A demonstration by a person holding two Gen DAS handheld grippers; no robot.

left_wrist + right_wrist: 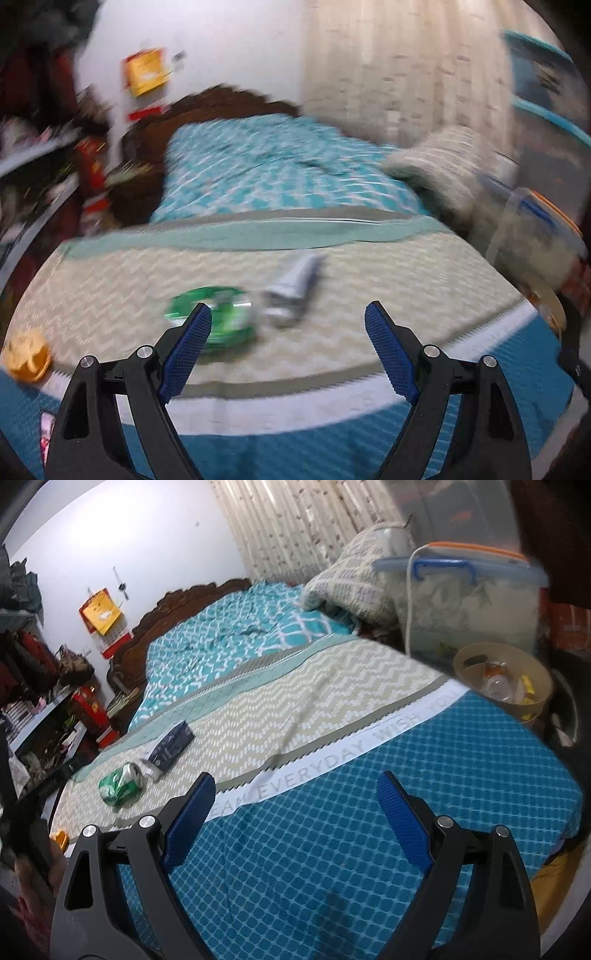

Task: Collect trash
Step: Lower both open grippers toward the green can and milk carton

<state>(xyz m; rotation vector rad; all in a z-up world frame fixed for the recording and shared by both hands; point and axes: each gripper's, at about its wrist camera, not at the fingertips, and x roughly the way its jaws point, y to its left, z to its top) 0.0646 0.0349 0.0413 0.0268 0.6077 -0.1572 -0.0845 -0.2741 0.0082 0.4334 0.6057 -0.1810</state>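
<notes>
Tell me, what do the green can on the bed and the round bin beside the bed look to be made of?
The green can looks like thin metal, probably aluminium: its end is shiny silver and its printed side is dented and crushed. The round bin has a matte, even tan wall; that could be plastic or stiff card, and the view does not settle which. It already holds a clear bottle and some wrappers.

Left hand-held gripper (pixel 288 314) jaws wide, empty; right hand-held gripper (pixel 295 782) likewise (both angled downward).
</notes>
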